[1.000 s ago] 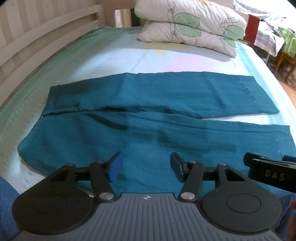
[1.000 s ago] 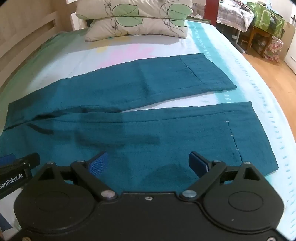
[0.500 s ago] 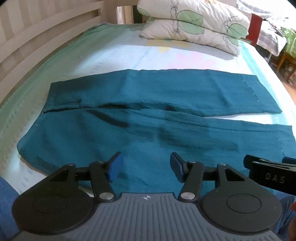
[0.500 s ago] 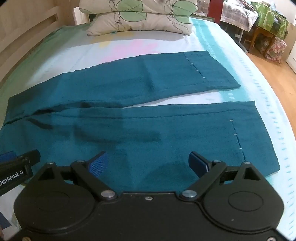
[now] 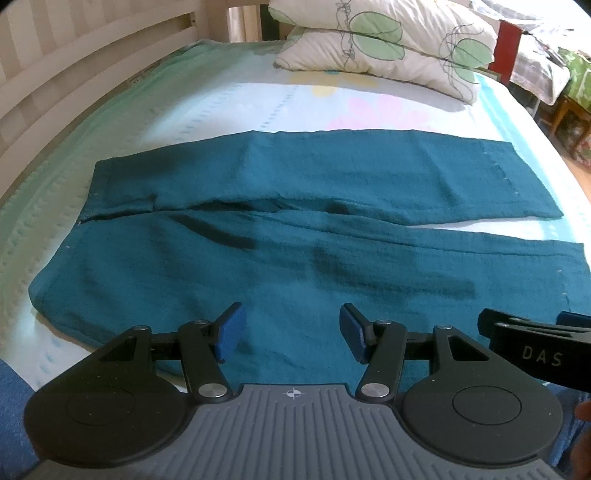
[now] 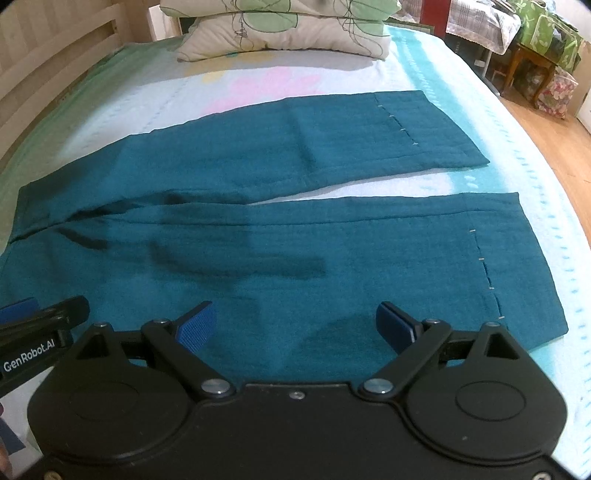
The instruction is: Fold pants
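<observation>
From the left wrist, we see the teal pants [image 5: 295,229] spread flat across the bed [image 5: 221,99], waistband toward the left, both legs running right with a sliver of sheet between them. Our left gripper [image 5: 290,328] hovers over the near leg's edge, jaws wide and empty. The right gripper's tip pokes in at the lower right.

From the right wrist, the right gripper [image 6: 295,325] hangs over the near leg closer to the hem, jaws spread wide, nothing held. Pillows [image 6: 288,33] sit beyond.

We judge the first fold is leg onto leg: we should pinch the near edge at matching depths, though whether both fabric layers lie aligned there is hard to tell, then lift evenly.
</observation>
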Demonstrator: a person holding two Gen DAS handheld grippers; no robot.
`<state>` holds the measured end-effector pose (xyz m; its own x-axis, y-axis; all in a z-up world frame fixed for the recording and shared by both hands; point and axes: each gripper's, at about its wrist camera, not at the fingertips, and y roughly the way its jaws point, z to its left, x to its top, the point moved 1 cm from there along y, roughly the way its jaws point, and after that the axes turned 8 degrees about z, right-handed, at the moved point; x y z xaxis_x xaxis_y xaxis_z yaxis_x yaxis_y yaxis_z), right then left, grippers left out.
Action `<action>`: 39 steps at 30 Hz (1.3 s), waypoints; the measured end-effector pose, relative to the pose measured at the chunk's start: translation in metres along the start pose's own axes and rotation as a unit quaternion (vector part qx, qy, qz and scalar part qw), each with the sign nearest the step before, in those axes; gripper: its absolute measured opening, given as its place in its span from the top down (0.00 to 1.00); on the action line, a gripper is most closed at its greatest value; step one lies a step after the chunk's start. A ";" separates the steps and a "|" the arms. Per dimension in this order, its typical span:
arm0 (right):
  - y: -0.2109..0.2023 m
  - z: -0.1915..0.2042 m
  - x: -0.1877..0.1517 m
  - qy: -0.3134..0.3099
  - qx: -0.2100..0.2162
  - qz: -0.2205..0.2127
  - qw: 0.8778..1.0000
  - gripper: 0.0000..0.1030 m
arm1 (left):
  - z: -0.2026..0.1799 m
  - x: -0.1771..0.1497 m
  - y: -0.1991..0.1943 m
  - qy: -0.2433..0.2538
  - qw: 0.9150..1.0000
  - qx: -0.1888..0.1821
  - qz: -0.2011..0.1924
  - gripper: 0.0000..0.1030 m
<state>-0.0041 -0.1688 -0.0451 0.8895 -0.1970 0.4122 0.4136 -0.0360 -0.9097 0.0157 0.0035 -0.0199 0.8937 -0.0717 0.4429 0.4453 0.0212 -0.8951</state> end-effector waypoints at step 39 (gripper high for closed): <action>0.017 -0.012 0.031 0.027 0.004 0.033 0.999 0.27 | 0.005 0.052 0.004 0.021 1.000 -0.011 -0.005 0.46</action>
<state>0.0278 -0.1867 -0.0486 0.9033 -0.2504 0.3484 0.3567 -0.0128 -0.9341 0.0643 0.0053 -0.0003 0.8858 -0.1139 0.4499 0.4526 -0.0024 -0.8917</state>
